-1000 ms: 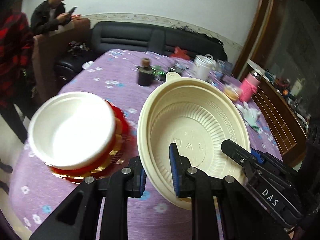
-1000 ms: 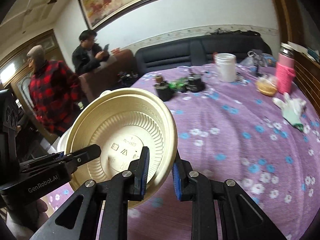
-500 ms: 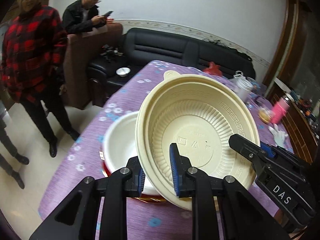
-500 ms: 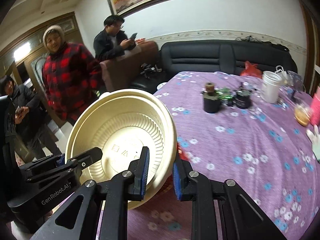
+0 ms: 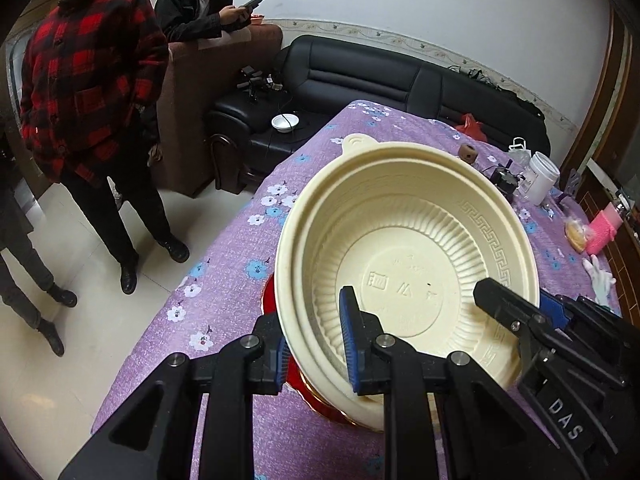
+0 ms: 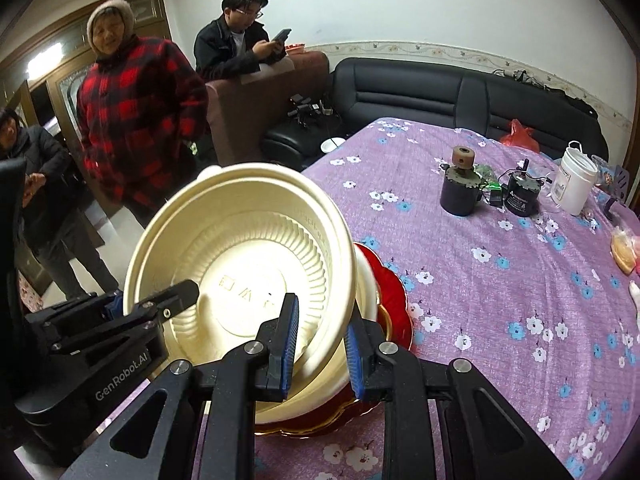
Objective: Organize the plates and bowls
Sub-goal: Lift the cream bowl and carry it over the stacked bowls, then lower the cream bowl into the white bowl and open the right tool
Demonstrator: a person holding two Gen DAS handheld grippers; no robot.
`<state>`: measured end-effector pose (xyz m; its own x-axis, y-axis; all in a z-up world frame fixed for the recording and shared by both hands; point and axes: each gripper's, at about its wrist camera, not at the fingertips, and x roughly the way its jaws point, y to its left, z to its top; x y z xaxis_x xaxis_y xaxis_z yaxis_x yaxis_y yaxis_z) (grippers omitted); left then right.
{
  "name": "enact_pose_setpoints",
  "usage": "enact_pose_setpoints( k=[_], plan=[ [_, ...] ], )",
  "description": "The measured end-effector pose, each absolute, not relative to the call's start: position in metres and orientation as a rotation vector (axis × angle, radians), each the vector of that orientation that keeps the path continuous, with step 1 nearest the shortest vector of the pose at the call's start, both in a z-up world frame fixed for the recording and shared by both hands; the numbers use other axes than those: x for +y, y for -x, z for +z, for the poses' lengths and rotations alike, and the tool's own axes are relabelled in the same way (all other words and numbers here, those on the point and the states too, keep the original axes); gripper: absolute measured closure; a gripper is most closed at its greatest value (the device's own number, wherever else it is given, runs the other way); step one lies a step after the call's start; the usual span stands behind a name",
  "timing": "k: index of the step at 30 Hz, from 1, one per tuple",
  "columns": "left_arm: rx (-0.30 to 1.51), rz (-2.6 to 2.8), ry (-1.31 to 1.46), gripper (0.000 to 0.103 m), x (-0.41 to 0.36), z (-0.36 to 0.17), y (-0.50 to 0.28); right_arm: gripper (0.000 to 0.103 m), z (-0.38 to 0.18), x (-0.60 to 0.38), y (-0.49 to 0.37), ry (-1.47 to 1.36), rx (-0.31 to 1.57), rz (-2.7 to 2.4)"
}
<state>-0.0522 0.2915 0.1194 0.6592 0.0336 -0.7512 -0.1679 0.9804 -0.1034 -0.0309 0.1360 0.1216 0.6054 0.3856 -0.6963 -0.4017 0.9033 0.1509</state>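
Gripping opposite sides of the rim, both tools held a cream plastic bowl (image 5: 404, 264) tilted, its opening facing the left wrist camera; the left gripper (image 5: 314, 350) was clamped on the near rim, above a red plate (image 5: 269, 300) near the table's (image 5: 224, 300) left edge.

From the right wrist, the right gripper (image 6: 320, 344) pinched the bowl's (image 6: 240, 256) right rim, over a white bowl (image 6: 366, 292) nested in the red plate (image 6: 394, 292).

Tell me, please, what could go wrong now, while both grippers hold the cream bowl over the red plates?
1. The cream bowl is tilted above the white bowl; released like this, it may seat crooked or slide off.
2. The left gripper and the right gripper each pinch one rim; uneven opening could flip the bowl.
3. The red plates sit near the table edge; a push might shift them.
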Motion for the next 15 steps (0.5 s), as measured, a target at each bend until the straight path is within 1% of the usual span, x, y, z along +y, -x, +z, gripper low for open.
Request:
enact_pose_setpoints(
  k=[3, 4, 5, 6, 7, 8, 10, 13, 15],
  plan=[
    [0.846, 0.109, 0.176, 0.077, 0.293, 0.118, 0.052, 0.077, 0.119, 0.139, 0.031, 0.037, 0.794, 0.441],
    [0.847, 0.108, 0.182, 0.072, 0.293, 0.118, 0.053, 0.077, 0.119, 0.141, 0.032, 0.042, 0.791, 0.438],
    [0.844, 0.111, 0.185, 0.063, 0.293, 0.119, 0.054, 0.075, 0.119, 0.141, 0.033, 0.048, 0.785, 0.437],
    [0.841, 0.114, 0.188, 0.057, 0.292, 0.12, 0.055, 0.073, 0.119, 0.142, 0.034, 0.055, 0.774, 0.434],
    [0.832, 0.12, 0.192, 0.047, 0.293, 0.122, 0.057, 0.067, 0.119, 0.143, 0.036, 0.064, 0.759, 0.426],
    [0.82, 0.138, 0.191, 0.045, 0.294, 0.124, 0.059, 0.062, 0.12, 0.144, 0.037, 0.072, 0.742, 0.417],
    [0.801, 0.156, 0.19, 0.044, 0.296, 0.127, 0.063, 0.057, 0.12, 0.143, 0.039, 0.084, 0.717, 0.409],
    [0.787, 0.165, 0.219, 0.038, 0.302, 0.13, 0.068, 0.051, 0.119, 0.141, 0.037, 0.08, 0.708, 0.407],
    [0.777, 0.167, 0.237, 0.037, 0.304, 0.13, 0.073, 0.045, 0.118, 0.139, 0.035, 0.07, 0.699, 0.402]
  ],
)
